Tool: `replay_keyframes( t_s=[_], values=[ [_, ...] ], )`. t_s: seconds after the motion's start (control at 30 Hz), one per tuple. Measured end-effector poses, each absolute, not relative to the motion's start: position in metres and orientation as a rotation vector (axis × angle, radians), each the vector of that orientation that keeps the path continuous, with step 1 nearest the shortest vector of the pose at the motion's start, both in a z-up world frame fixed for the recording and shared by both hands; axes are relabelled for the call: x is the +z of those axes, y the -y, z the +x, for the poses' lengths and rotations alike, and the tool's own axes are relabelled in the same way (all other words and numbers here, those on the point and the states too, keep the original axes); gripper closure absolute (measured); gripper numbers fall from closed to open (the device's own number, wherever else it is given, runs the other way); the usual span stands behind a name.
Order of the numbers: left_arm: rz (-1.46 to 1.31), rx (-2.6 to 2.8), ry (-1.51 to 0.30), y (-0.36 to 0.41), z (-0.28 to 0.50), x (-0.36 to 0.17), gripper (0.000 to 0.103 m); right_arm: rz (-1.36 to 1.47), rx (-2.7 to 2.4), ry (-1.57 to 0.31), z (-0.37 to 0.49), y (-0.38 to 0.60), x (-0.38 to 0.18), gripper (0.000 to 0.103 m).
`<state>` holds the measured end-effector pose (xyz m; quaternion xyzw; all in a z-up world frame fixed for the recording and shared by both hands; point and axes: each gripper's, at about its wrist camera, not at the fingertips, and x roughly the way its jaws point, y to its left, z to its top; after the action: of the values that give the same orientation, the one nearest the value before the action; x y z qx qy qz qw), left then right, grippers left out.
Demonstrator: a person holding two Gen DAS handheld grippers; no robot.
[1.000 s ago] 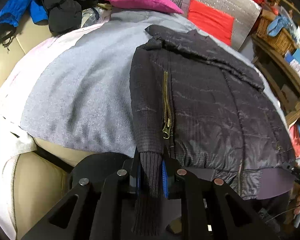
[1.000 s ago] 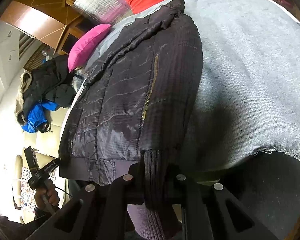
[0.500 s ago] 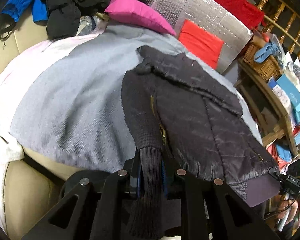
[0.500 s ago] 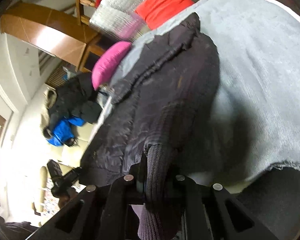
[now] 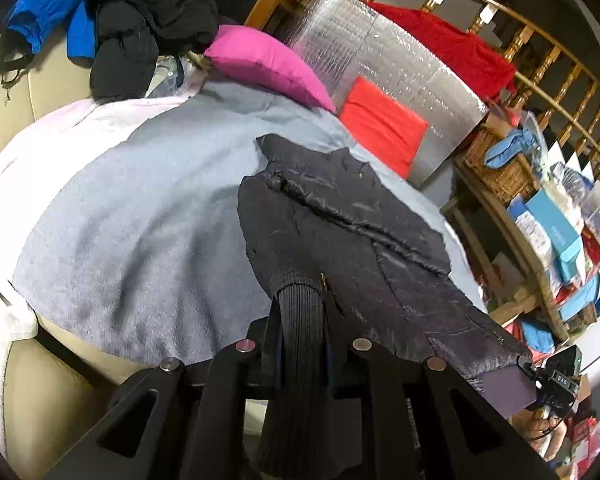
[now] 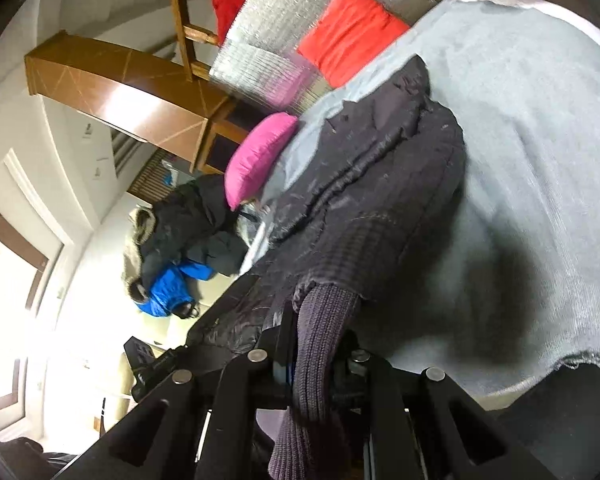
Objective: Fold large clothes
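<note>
Plainly, the dark quilted jacket (image 5: 364, 240) lies spread on the grey blanket (image 5: 132, 216) that covers the bed, collar toward the far end near the pink pillow (image 5: 268, 66) and the red cushion (image 5: 382, 124), hem toward the near edge. Each gripper is pinching a ribbed knit cuff: the left gripper (image 5: 300, 320) has its fingers pressed on the cuff of one sleeve (image 5: 300, 312), and the right gripper (image 6: 320, 336) has its fingers pressed on the other cuff (image 6: 320, 320).

By the look of it, the jacket is soft and puffy, light for its bulk, with a slick shell that will likely slide over itself and spring back out of a crease. The knit cuffs seem the surest hold — grippy, thick, unlikely to slip — though they stretch, so a pull there probably takes up slack before the body follows. For folding the body, the hem band or shoulder seams look like firmer places to take hold.

Much is hard to make out. Both views are blurred. The cuff ends hang down behind the gripper bodies and are cut off, so how deep each pinch sits is unclear. The jacket's underside is hidden, and in the left view the near right hem corner (image 5: 504, 384) runs off the bed edge.
</note>
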<state>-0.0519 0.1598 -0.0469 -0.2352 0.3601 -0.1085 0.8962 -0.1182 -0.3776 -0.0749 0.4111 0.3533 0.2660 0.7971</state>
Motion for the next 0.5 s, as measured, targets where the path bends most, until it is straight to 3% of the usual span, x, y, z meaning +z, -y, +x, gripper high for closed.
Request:
replay_keyframes(
  t_s=[0.5],
  values=[
    [-0.492,-0.197,-0.824,-0.165,-0.060,-0.075,0.087,0.879,0.543,-0.827,-0.131,0.377,-0.098,0.092]
  ],
)
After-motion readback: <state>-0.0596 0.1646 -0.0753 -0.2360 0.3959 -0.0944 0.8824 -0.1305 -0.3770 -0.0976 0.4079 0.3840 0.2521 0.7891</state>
